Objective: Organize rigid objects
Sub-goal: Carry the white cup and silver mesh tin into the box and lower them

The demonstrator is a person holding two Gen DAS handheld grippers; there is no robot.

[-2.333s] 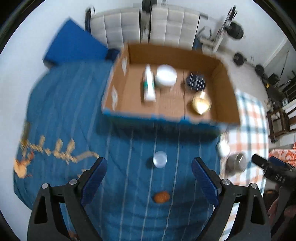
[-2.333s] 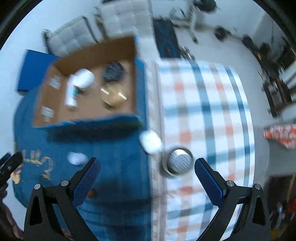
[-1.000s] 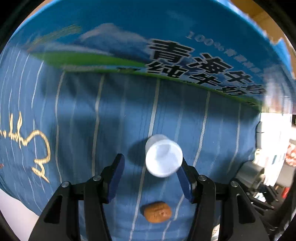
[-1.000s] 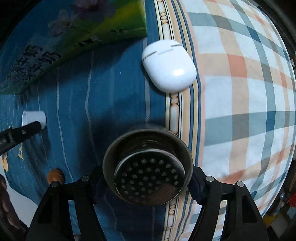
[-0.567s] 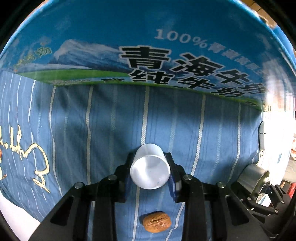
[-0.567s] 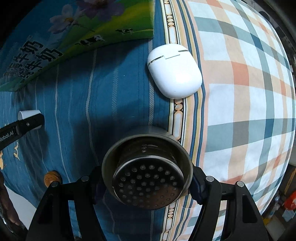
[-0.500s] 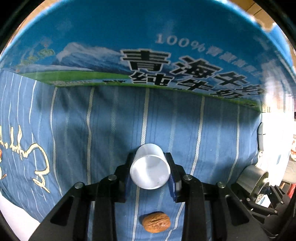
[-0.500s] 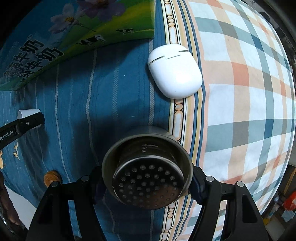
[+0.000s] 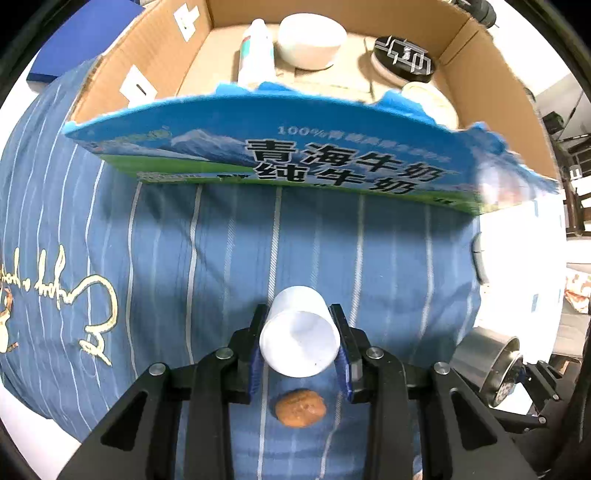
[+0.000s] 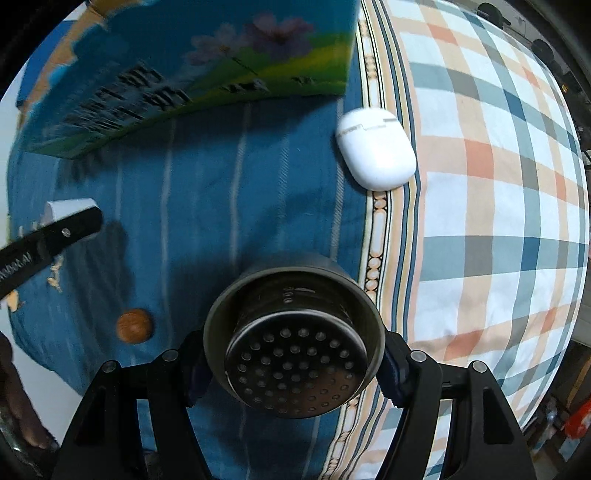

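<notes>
Landmark: the open cardboard box (image 9: 476,55) at the far side of the blue striped blanket (image 9: 110,229).

In front of the box, left gripper (image 9: 300,345) clamped on a small white cup (image 9: 299,336), fingers pressed to both its sides, cup lifted above the blanket. Just below the cup, nearer than the box, a walnut (image 9: 301,408) lying on the blanket.

Inside the box: a white bottle (image 9: 256,51), a white bowl (image 9: 312,35), a black round lid (image 9: 402,57).

Right of the box's near corner, a white earbud case (image 10: 376,147) at the edge of the checked cloth (image 10: 498,184). Nearer than it, right gripper (image 10: 293,356) squeezed around a metal strainer cup (image 10: 293,343), held off the blanket.
</notes>
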